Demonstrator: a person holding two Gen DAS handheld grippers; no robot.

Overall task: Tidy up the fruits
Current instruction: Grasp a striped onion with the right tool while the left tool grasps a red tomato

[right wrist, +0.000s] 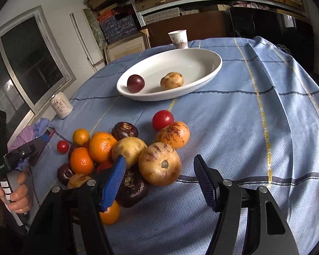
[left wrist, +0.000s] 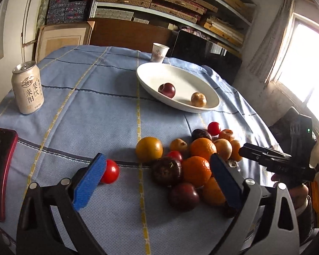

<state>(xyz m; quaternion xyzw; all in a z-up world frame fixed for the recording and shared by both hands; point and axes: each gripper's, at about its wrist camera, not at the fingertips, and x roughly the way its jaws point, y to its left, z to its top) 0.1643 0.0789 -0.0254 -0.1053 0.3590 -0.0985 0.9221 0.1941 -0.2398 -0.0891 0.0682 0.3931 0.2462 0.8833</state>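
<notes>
Our left claw (left wrist: 157, 165) gapes wide and empty above the heaped oranges and dark fruits (left wrist: 193, 165) on the blue-clothed tabletop (left wrist: 85, 116); our right claw (right wrist: 159, 177) stands half open, holding nothing. The pale can (left wrist: 28, 88) bears Chinese characters; the white oval bowl (left wrist: 151, 80) holds two fruits.

I read "莱阳" and "梨饮" on the drink can (left wrist: 28, 87); red characters mark the paper cup (left wrist: 159, 53), too blurred for me.

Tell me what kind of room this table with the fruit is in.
Probably a storeroom or workroom in a home: metal shelves stacked with boxes behind a cloth-covered table, with a drink can and paper cup on it.
</notes>
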